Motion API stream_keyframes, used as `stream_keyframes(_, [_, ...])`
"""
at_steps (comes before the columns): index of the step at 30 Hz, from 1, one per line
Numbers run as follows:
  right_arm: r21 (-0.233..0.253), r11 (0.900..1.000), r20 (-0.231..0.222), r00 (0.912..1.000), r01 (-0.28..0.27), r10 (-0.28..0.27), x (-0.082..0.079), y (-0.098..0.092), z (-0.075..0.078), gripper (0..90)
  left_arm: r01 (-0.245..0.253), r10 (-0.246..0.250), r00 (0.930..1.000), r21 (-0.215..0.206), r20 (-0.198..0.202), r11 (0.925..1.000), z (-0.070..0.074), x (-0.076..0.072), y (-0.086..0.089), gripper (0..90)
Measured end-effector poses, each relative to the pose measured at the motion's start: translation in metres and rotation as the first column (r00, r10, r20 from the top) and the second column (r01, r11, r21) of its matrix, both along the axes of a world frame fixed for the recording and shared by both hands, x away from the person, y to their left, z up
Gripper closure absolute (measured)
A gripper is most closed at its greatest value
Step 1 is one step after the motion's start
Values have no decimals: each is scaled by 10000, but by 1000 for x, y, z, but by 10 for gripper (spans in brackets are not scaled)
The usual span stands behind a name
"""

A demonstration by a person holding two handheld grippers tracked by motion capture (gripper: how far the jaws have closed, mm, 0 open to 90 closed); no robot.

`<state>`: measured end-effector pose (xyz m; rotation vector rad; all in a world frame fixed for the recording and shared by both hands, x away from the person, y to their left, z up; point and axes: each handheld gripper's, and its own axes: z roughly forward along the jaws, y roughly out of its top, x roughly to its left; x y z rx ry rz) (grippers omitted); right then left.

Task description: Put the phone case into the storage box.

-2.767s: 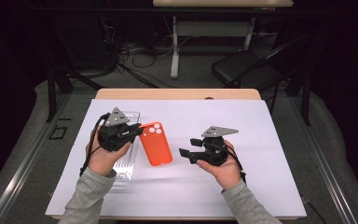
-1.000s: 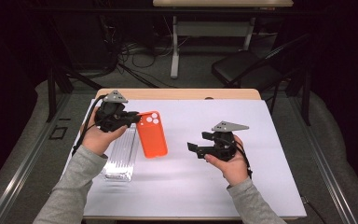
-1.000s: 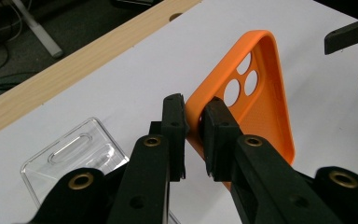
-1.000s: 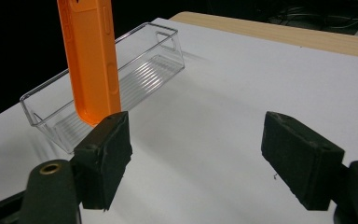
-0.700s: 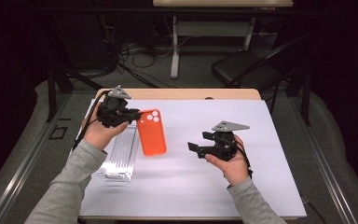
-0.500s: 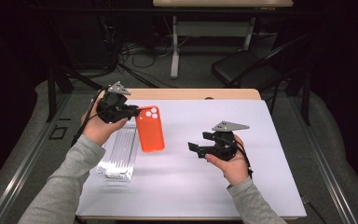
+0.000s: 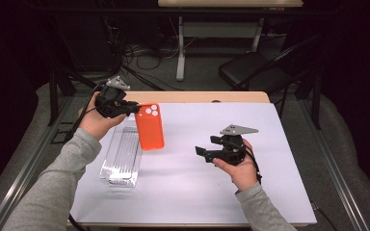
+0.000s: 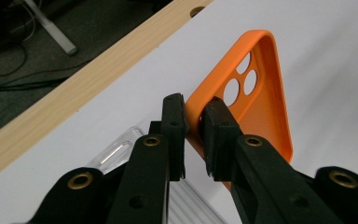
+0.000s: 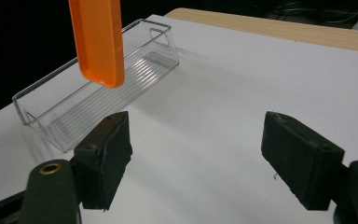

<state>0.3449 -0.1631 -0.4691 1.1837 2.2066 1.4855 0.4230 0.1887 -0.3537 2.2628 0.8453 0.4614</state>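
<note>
Right now the table (image 7: 270,192), covered w/ a white sheet, carries one loose item: a clear plastic bin (image 7: 123,156), long and narrow, lying w/ its long axis running front-to-back at the person's left side. In the right gripper view the bin (image 9: 74,98) sits open-topped and looks empty.

Above it hangs the orange phone case (image 7: 150,126), lifted clear of the sheet. The left gripper (image 7: 125,107) has its jaws pressed together on the case's upper corner near the camera holes; the left gripper view shows the pinch (image 8: 193,128) on the thin side wall of the case (image 8: 256,107). Case hangs long axis roughly vertical, bottom end dangling just beside and above the bin's right wall.

Key relation, imo: the case's low end lies slightly right of the bin opening, so the left hand, being nearer and already carrying it, probably needs to shift left and lay the case's length along the bin's length before lowering.

The right gripper (image 7: 207,153) rests well apart at mid-table, jaws spread wide, nothing between them (image 9: 196,163).
</note>
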Motion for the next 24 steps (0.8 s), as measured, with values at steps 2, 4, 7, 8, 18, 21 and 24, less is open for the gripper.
stream_keyframes(2, [-9, 10000, -22, 10000, -16, 16, 0, 0, 0, 239, -9, 5, 9999, 207, 167, 9998, 3, 3, 3, 805])
stream_keyframes(4, [-9, 10000, -5, 10000, -13, 13, 0, 1, -1, 239, -94, 87, 9997, 291, 240, 9995, 3, 3, 3, 805])
stream_keyframes(7, [-22, 10000, -17, 10000, 5, -5, 0, 1, -1, 239, -253, 230, 9988, 538, 427, 9982, 5, 5, 7, 805])
stream_keyframes(8, [-39, 10000, -10, 10000, 4, -4, 0, 0, -1, 239, -383, 348, 9978, 624, 565, 9973, 5, 7, 10, 805])
stream_keyframes(18, [-129, 9999, 65, 10000, 35, -35, 0, 1, -1, 234, -657, 532, 9933, 1228, 1025, 9903, 6, 14, 25, 804])
stream_keyframes(21, [-176, 9998, 86, 10000, 47, -46, 0, 1, -1, 233, -702, 550, 9921, 1357, 1128, 9883, 5, 16, 29, 804])
stream_keyframes(24, [-229, 9997, 130, 9999, 114, -111, 0, 1, -1, 230, -771, 587, 9900, 1436, 1281, 9866, 5, 18, 33, 804])
